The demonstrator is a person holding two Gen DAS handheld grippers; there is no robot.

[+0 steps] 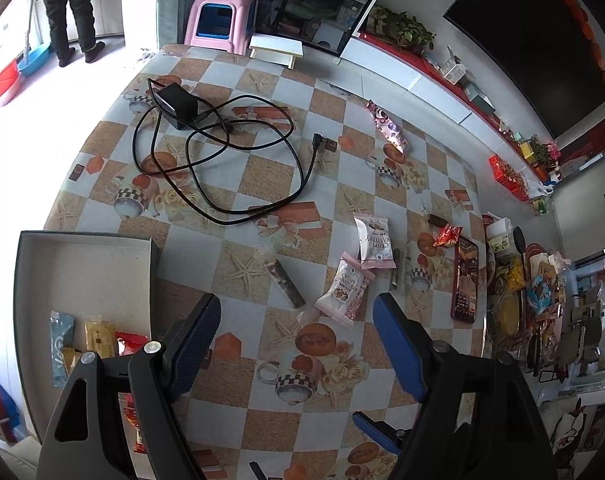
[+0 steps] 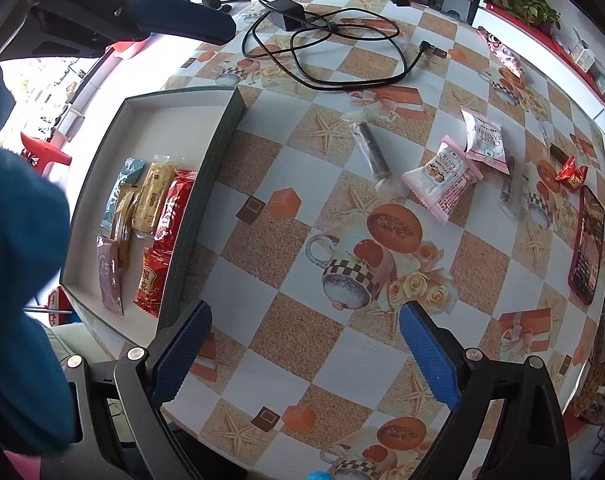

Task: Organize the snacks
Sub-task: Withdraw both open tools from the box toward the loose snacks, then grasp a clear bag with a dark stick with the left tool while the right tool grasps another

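Your left hand-held gripper [image 1: 296, 344], fingers apart and empty, is nearest the dark snack stick [image 1: 284, 282], straight ahead, long axis slanting toward the tray [image 1: 84, 236].

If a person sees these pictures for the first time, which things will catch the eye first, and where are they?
The tangled black cable with its adapter sprawls across the far side of the checkered tablecloth. To the left, the open box holds a row of wrapped snacks, the red packets brightest. Right of centre, two pink cranberry packets lie loose, touching each other.
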